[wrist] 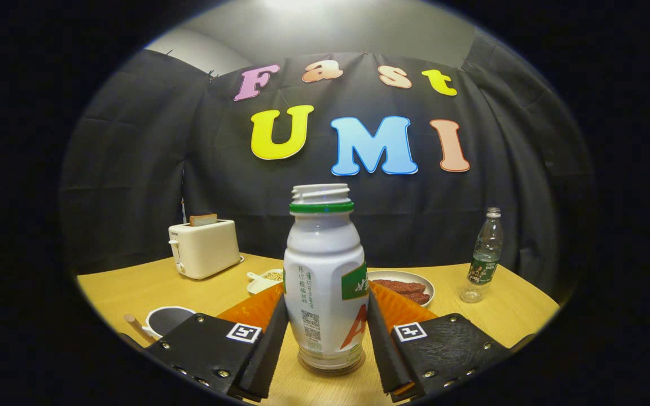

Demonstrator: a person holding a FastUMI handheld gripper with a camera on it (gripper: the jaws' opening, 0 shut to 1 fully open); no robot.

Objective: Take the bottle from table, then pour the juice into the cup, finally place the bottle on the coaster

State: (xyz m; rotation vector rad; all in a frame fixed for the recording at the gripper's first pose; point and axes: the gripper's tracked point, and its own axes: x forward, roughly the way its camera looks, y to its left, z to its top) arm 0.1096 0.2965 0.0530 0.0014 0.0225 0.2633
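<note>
A white juice bottle (325, 270) with a green neck ring and no cap stands upright between my fingers. My gripper (326, 324) is shut on it, with both fingers pressing on its lower sides. The bottle's base rests on a thin dark round coaster (330, 370) on the wooden table (133, 287). A white cup (167, 320) with a dark inside stands to the left, just beyond the left finger.
An orange mat (251, 309) lies behind the bottle. Beyond it are a small white dish (263, 280) and a plate of red sausages (407, 285). A white toaster (203, 248) holding bread stands at the back left, and a clear water bottle (483, 256) at the back right.
</note>
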